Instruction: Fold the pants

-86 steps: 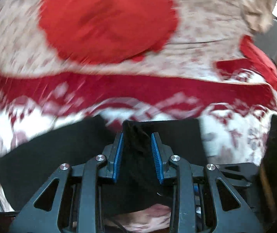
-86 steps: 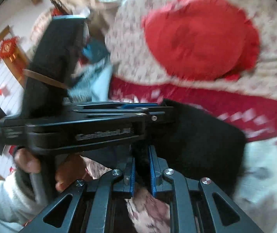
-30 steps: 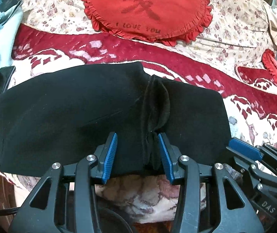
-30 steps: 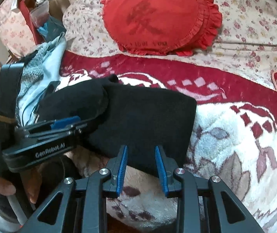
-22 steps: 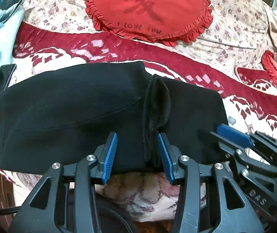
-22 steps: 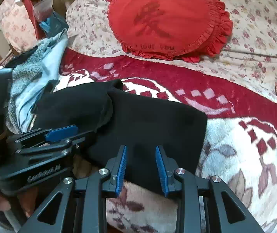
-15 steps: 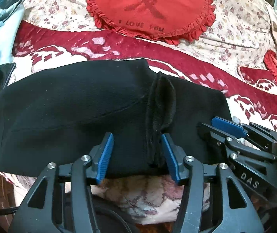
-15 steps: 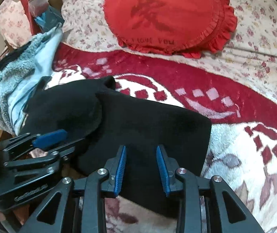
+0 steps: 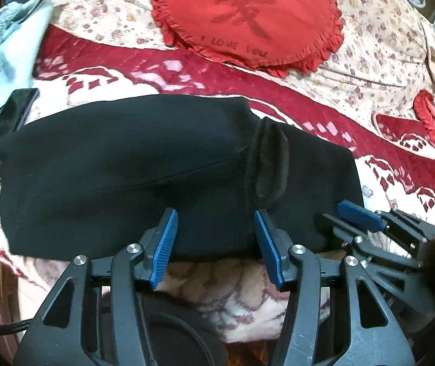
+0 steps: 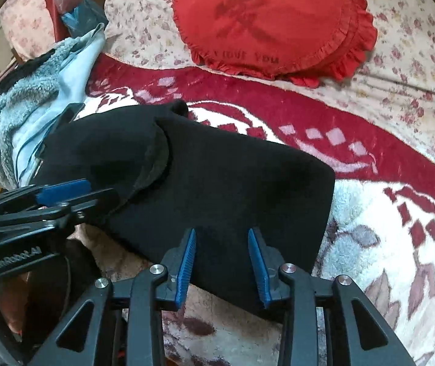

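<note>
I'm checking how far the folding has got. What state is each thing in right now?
black pants: folded, lying flat on the blanket, a fuzzy edge turned up.
left gripper: open over the pants' near edge, gripping nothing.
right gripper: jaws just opening, pads clear of the cloth.
red cushion: lying flat on the bed.

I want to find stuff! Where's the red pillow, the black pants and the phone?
red pillow (image 9: pixel 247 15): left wrist view, its middle.
black pants (image 9: pixel 110 167): left wrist view, the wide folded part.
phone (image 9: pixel 16 109): left wrist view, its screen.

pants (image 9: pixel 132 164) on blanket (image 9: pixel 223 289), before cushion (image 9: pixel 247 15)
</note>
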{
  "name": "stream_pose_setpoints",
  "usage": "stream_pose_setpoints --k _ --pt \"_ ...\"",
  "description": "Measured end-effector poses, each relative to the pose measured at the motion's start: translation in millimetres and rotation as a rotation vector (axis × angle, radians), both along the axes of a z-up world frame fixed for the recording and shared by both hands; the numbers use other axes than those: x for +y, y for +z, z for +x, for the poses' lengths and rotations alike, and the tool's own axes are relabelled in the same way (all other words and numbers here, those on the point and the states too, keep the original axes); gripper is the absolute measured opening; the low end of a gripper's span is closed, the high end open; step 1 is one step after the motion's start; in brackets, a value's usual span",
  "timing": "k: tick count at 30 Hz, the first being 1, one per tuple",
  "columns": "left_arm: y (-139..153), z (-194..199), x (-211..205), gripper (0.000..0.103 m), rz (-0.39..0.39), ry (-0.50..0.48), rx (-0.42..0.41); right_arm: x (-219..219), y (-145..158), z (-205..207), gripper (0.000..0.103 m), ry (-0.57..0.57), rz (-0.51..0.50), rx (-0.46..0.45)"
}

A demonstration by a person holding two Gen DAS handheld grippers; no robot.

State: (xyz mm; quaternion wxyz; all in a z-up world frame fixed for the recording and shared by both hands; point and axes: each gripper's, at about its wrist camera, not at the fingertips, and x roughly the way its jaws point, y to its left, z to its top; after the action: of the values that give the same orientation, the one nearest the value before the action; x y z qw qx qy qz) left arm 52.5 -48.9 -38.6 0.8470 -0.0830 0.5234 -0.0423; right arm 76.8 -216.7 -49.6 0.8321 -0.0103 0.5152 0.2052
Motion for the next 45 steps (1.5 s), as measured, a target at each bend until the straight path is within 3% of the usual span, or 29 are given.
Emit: stream_pose_setpoints --k 7,13,15,21,24,28,34,39,45 --pt "11.6 -14.1 37.4 0.052 -0.025 0.085 -0.007 19.3 24.7 2.0 0.035 0.048 0.043 -0.036" --pt "16.8 -26.0 69.7 0.052 -0.026 0.148 -0.012 47.4 5.6 13.8 0.036 0.089 0.026 0.024" --pt "17.0 -31.0 82.4 0.052 -0.030 0.173 -0.010 55.6 6.8 12.5 0.036 0.096 0.001 0.007" --pt "16.6 -46.5 116.5 0.052 -0.062 0.243 -0.005 75.1 32.3 11.7 0.037 0.166 0.066 -0.035" --pt "15.3 -54.0 129.2 0.057 -0.083 0.272 -0.001 95.2 39.9 14.9 0.040 0.215 0.107 -0.040" --pt "6.6 -67.5 151.1 0.058 -0.110 0.321 0.008 127.5 44.9 17.0 0.042 0.294 0.116 -0.047" --pt "-15.9 -77.1 187.2 0.058 -0.215 0.428 0.053 179.9 49.2 28.5 0.045 0.414 0.127 -0.066" --pt "-26.7 -71.1 195.8 0.058 -0.284 0.470 0.060 222.1 45.9 49.1 0.046 0.491 0.123 -0.054" --pt "-42.8 -57.3 200.0 0.058 -0.309 0.494 0.080 266.5 33.8 77.3 0.046 0.576 0.091 -0.048"
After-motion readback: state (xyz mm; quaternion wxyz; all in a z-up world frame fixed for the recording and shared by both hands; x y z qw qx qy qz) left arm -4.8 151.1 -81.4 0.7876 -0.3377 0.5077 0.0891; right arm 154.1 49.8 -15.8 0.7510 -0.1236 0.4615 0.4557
